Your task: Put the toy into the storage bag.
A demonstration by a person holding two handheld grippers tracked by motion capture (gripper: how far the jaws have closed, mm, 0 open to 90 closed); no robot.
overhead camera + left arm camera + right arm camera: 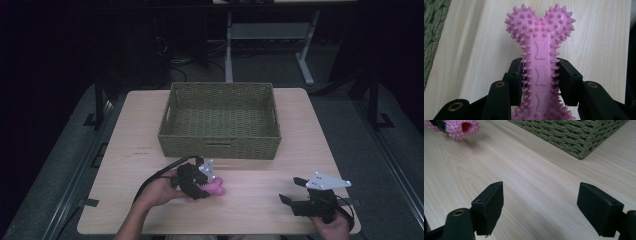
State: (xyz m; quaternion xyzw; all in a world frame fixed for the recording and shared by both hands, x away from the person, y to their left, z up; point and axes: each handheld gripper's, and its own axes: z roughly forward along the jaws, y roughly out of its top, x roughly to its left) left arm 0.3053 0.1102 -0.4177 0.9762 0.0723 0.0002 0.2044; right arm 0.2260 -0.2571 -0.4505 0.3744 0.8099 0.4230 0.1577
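Note:
A pink spiky bone-shaped toy (541, 55) lies between the jaws of my left gripper (541, 75), whose pads press on both sides of its shaft. In the high view the left gripper (204, 187) sits low over the wooden table (260, 200), with the toy (216, 187) sticking out to its right. My right gripper (294, 191) rests near the table's front right, jaws wide apart with nothing between them. From the right gripper view (540, 205) the knobby end of the toy (461, 128) shows at the upper left.
A green woven basket (220, 145) stands at the middle back of the table, open side up, with nothing visible inside. Its corner (579, 142) shows ahead in the right gripper view. Table legs and cables lie on the dark floor beyond.

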